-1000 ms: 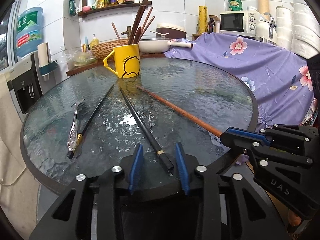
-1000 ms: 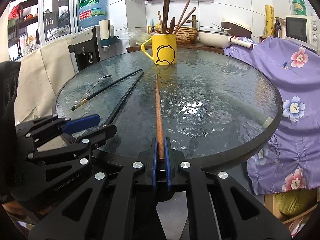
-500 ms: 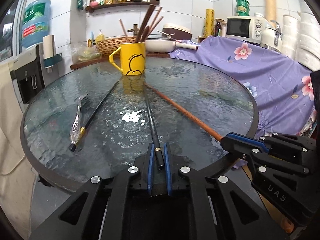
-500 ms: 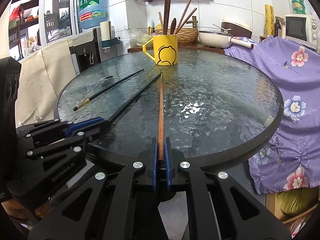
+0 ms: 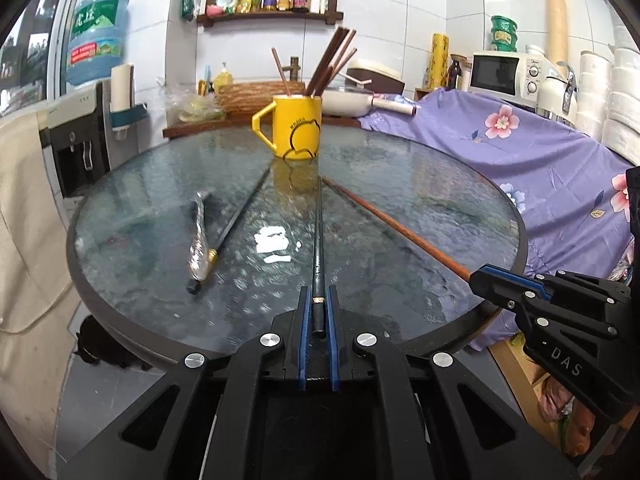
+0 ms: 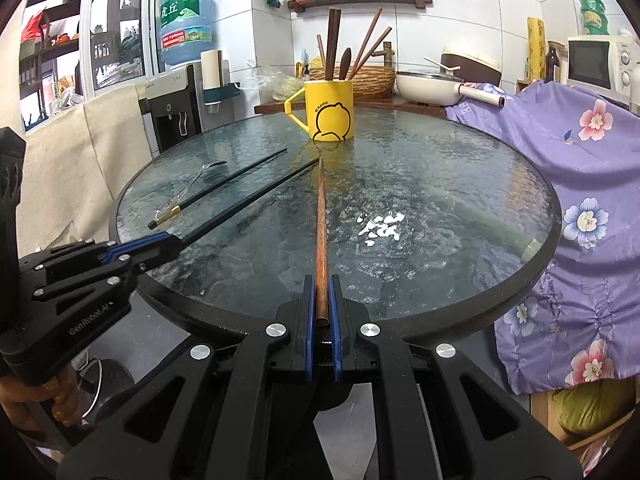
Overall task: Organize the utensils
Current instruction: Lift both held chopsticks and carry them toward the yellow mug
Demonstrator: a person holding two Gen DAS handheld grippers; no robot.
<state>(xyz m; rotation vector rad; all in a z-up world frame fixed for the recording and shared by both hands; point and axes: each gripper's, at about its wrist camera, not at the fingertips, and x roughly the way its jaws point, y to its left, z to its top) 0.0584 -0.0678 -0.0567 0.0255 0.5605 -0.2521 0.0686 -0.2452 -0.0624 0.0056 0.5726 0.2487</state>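
Risk: each long chopstick is pinched only at its near end, so it may pivot or knock the yellow mug [image 5: 295,126] when lifted. Left gripper [image 5: 319,322] is clenched on a black chopstick [image 5: 318,240], right gripper [image 6: 321,312] on a brown chopstick [image 6: 320,224]; both tips lie just before the mug.

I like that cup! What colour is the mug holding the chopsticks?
The mug is yellow with a black bear outline, clearest in the right wrist view.

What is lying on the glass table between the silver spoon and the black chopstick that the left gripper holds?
In the left wrist view, a second black chopstick lies between the spoon and the held black chopstick, touching the spoon's handle end.
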